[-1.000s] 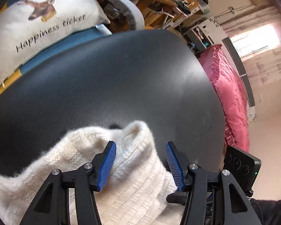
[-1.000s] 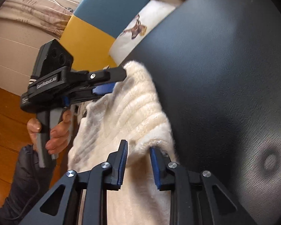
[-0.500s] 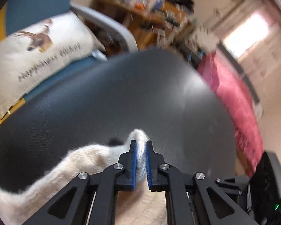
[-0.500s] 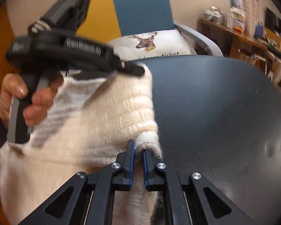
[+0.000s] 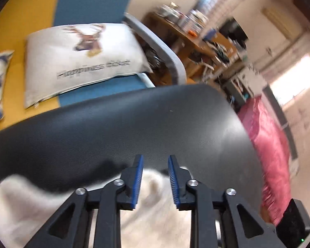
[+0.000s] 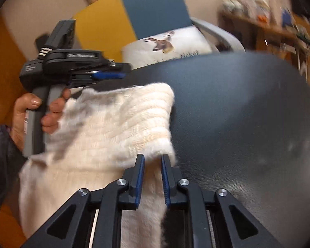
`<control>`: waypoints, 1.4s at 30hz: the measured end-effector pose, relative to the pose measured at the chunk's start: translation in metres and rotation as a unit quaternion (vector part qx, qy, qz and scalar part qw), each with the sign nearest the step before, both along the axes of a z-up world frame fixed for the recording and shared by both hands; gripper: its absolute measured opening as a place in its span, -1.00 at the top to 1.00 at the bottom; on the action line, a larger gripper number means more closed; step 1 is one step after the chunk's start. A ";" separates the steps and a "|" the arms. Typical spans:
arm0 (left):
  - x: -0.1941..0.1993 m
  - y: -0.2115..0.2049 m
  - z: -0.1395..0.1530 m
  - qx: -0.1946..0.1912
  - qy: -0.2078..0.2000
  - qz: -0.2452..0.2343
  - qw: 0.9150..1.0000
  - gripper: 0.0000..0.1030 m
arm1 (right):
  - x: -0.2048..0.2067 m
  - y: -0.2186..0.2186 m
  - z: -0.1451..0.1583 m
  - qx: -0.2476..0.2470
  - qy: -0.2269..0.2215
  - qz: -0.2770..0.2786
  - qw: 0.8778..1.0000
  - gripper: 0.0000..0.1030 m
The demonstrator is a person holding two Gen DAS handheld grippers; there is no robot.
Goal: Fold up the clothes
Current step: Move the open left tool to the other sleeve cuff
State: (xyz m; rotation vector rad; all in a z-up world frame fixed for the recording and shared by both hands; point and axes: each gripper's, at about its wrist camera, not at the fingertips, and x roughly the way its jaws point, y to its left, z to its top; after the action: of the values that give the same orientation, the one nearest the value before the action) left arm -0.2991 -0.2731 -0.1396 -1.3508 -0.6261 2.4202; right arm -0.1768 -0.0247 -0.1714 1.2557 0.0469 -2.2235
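A: Where is the cream knit sweater (image 6: 117, 124)?

B: On the near-left part of the black counter (image 6: 248, 113), with its lower part hanging over the near edge.

A: Do the tools hold it?

B: The right hand-held gripper (image 6: 152, 165) has its jaws slightly apart around a fuzzy corner, seemingly not clamped. The left hand-held gripper (image 5: 155, 171) is spread above the knit, holding nothing.

A: Progress?

B: One thick, doubled-looking panel lies flat; I judge more folds remain. A deer cushion (image 5: 80, 60) sits beyond the far edge.
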 end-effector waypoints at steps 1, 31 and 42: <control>0.011 -0.010 0.002 0.001 0.002 0.012 1.000 0.43 | 0.000 0.000 0.004 0.006 0.010 0.004 1.000 0.59; 0.265 -0.152 0.009 -0.037 -0.016 0.232 0.972 0.45 | -0.047 -0.118 -0.011 0.079 -0.023 0.131 0.988 0.57; 0.283 -0.153 0.003 -0.016 -0.019 0.257 0.966 0.43 | -0.009 -0.179 0.015 0.037 -0.025 0.192 0.980 0.56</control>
State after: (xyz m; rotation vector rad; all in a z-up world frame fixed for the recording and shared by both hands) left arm -0.0162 -0.4266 -0.1365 -1.3830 -1.0654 2.8111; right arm -0.1859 -0.2041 -0.1563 1.2222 0.3282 -1.8708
